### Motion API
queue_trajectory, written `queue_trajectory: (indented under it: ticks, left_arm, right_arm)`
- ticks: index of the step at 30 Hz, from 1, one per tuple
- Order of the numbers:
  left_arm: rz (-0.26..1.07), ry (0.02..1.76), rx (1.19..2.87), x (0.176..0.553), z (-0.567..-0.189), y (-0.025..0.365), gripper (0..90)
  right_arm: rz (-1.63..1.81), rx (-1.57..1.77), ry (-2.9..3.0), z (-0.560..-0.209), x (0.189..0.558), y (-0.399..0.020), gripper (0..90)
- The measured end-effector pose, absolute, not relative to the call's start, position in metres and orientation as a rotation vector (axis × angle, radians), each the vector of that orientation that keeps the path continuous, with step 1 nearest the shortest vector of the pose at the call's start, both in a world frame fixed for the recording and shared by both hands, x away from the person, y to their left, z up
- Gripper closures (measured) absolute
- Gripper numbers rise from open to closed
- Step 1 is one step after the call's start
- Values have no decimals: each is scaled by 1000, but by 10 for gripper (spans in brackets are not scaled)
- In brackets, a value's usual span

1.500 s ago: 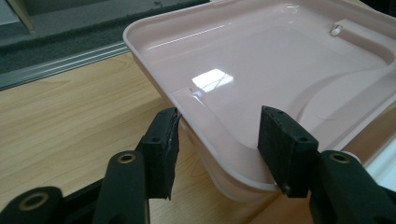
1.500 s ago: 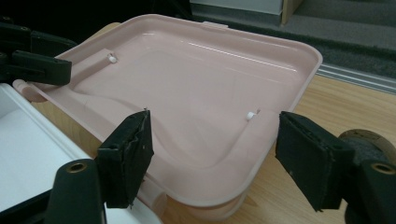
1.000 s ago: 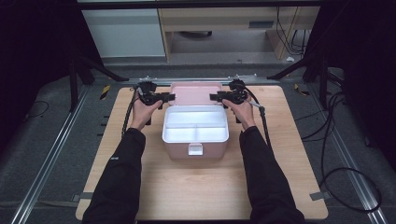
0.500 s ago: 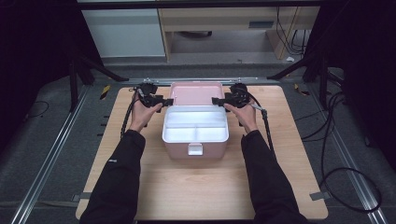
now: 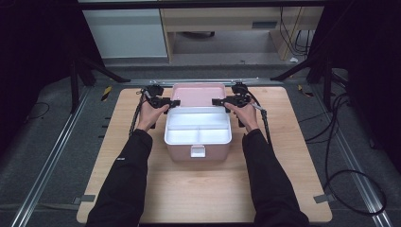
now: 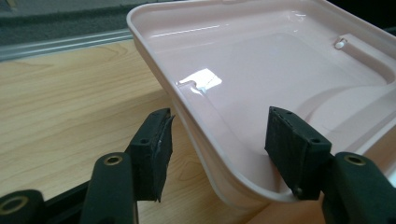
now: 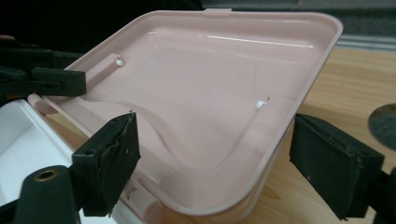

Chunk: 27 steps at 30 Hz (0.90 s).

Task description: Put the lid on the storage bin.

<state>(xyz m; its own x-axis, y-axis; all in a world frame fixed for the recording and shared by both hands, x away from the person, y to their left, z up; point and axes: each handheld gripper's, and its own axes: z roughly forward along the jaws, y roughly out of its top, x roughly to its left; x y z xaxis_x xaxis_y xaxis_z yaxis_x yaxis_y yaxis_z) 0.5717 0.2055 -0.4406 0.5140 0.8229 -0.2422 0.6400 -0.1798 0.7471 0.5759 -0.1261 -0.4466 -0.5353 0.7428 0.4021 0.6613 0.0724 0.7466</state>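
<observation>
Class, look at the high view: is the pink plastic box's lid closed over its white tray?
No: the pink plastic lid lies flung open behind the box, leaving the white divided tray uncovered.

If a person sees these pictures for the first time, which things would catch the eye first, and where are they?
First comes the pink plastic box in the middle of the light wooden table, with a white divided tray on top. Behind it its pink lid lies open and flat. The left tool and the right tool sit at the lid's two sides; each has the lid's rim between open jaws that have just been opening.
</observation>
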Motion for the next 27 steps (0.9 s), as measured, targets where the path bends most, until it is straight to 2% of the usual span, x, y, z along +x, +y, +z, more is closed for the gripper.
queue_trajectory:
  ticks: [5, 11, 27]
  left_arm:
    - [266, 1189, 1901, 572, -441, 206, 440]
    - [256, 1155, 1857, 568, -430, 214, 464]
    - [379, 1053, 1857, 543, -393, 216, 475]
  right_arm:
    - [1497, 1485, 2239, -448, 577, -125, 159]
    - [1494, 1457, 2193, -444, 574, -126, 229]
    - [1598, 1263, 2098, -414, 554, -130, 262]
